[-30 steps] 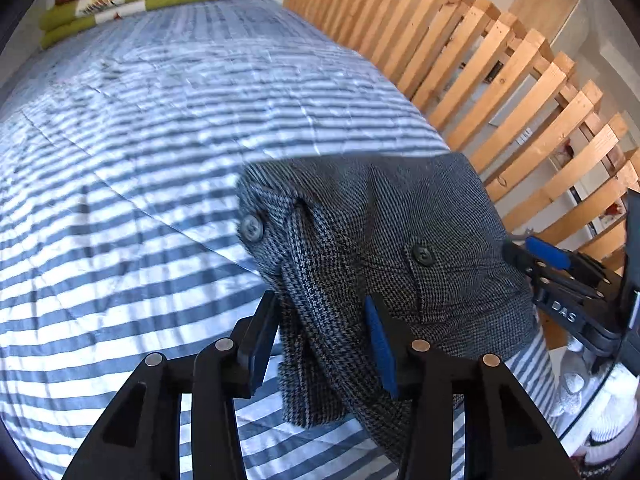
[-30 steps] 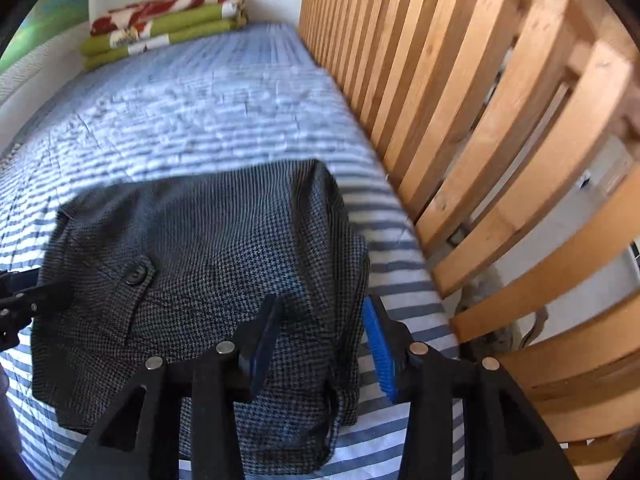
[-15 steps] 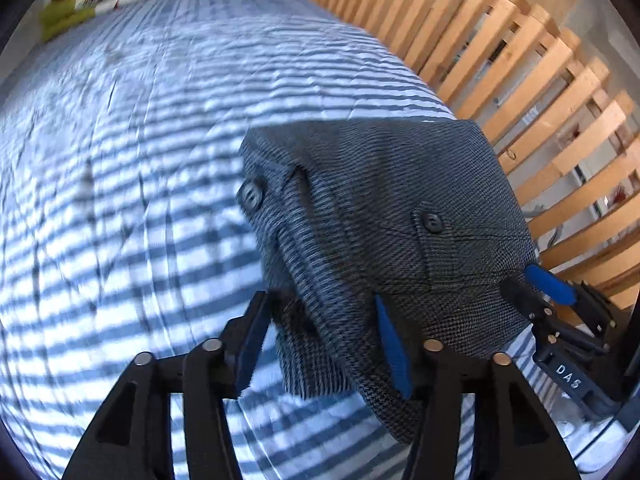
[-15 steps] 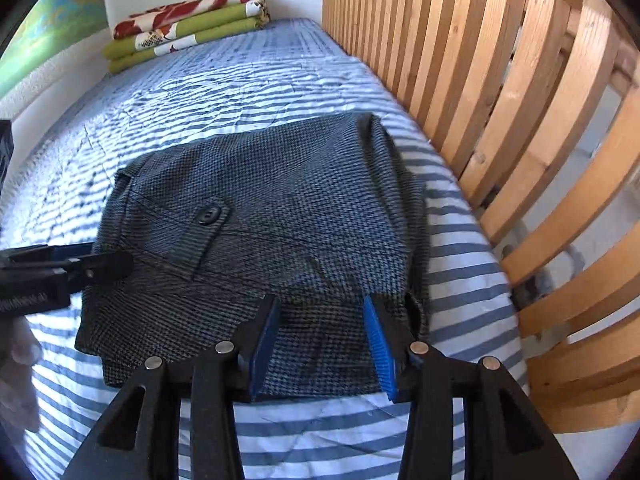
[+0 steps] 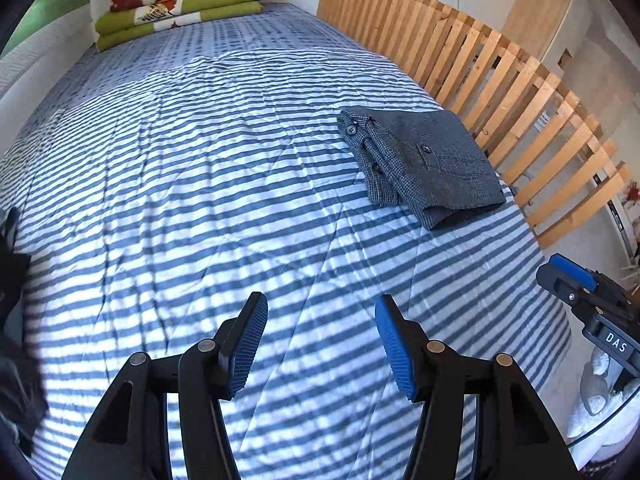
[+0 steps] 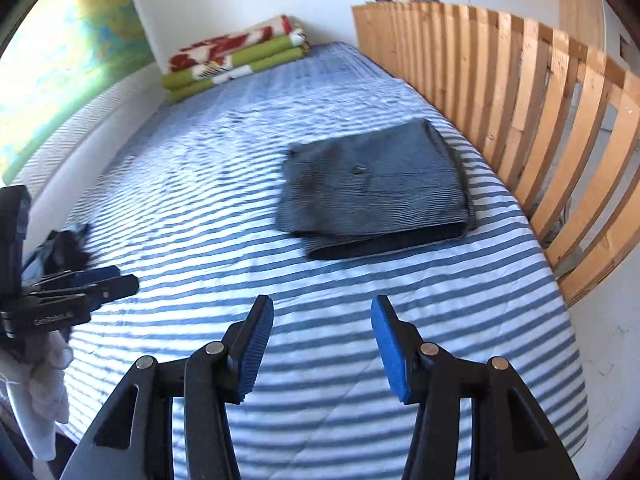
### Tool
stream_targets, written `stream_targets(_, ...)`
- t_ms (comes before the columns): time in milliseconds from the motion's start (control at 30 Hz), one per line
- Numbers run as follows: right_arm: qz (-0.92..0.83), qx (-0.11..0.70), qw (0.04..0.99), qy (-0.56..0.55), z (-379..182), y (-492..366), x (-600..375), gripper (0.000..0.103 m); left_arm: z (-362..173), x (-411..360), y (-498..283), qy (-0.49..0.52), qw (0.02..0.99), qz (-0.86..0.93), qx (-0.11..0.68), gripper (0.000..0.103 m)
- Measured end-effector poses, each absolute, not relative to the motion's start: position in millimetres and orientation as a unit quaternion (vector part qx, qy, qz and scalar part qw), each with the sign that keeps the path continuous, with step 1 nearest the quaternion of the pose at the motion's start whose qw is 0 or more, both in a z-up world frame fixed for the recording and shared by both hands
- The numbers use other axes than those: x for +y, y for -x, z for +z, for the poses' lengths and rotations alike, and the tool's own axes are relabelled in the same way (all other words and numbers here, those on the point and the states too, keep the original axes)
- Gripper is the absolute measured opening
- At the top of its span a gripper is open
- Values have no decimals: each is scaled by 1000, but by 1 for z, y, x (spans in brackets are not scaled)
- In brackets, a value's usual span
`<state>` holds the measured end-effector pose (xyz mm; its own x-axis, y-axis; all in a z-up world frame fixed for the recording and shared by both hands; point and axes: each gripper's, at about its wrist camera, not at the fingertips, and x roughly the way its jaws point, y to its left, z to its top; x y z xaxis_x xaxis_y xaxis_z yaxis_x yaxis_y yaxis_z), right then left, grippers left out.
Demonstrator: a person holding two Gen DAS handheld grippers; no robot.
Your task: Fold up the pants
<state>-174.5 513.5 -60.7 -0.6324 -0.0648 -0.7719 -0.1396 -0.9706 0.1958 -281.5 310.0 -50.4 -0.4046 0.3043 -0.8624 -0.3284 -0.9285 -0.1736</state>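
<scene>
Item 1: my left gripper, black-framed tongs with ribbed blue pads, is hanging released over the near end of the blue-and-white striped bedspread, jaws apart with only bedding between them.

Item 2: my right gripper, same build, is likewise standing released and gripping nothing; its jaws have just been widening.

Item 3: the grey houndstooth pants, folded into a compact rectangle, buttons showing, are lying beyond both grippers and apart from them, along the bed's right edge, just beside the slatted wooden rail.

Item 4: a stack of folded green, red and white blankets is sitting at the far left corner of the bed.
</scene>
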Motion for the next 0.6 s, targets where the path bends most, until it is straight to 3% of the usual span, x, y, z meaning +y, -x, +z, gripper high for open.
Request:
stream_targets(300, 923, 85, 9, 375, -10, 66, 418, 52, 31, 228, 137, 443, 183, 877, 19, 62)
stream_targets(600, 938, 82, 18, 336, 15, -20, 372, 55, 59, 190, 6, 381, 165, 909, 21, 66)
